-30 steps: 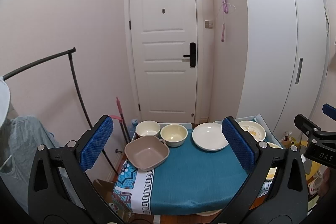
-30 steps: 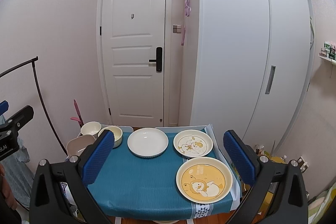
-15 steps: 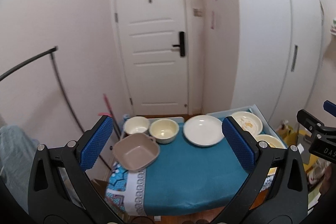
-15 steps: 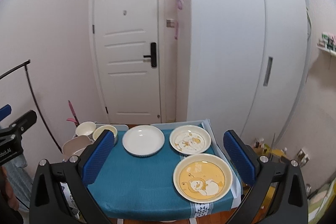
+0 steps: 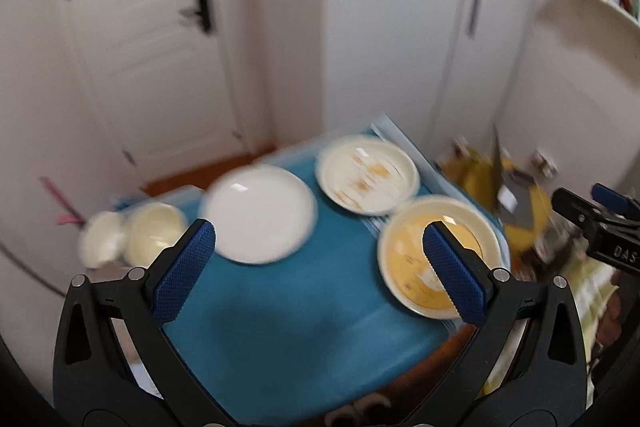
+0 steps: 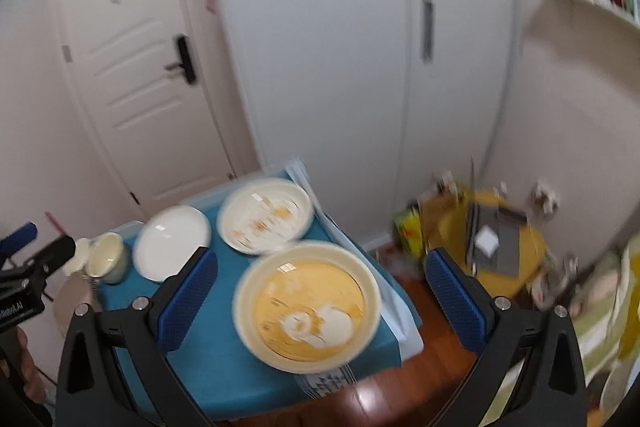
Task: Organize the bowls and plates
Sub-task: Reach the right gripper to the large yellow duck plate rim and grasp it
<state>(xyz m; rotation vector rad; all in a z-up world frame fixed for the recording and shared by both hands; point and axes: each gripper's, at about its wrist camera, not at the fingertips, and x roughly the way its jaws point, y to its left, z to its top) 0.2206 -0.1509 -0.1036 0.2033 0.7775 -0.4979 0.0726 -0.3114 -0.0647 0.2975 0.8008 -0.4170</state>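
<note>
Yellow plate (image 5: 416, 259) blurred, partly behind left gripper (image 5: 318, 267) fingers (image 5: 456, 283).

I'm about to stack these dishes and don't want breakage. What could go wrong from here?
Both views are motion-blurred, so the hand-held grippers seem to be swinging fast; a misjudged reach could knock a dish. The yellow plate sits near the table's corner and could slide off onto the wood floor. The cloth might drag if snagged.
</note>
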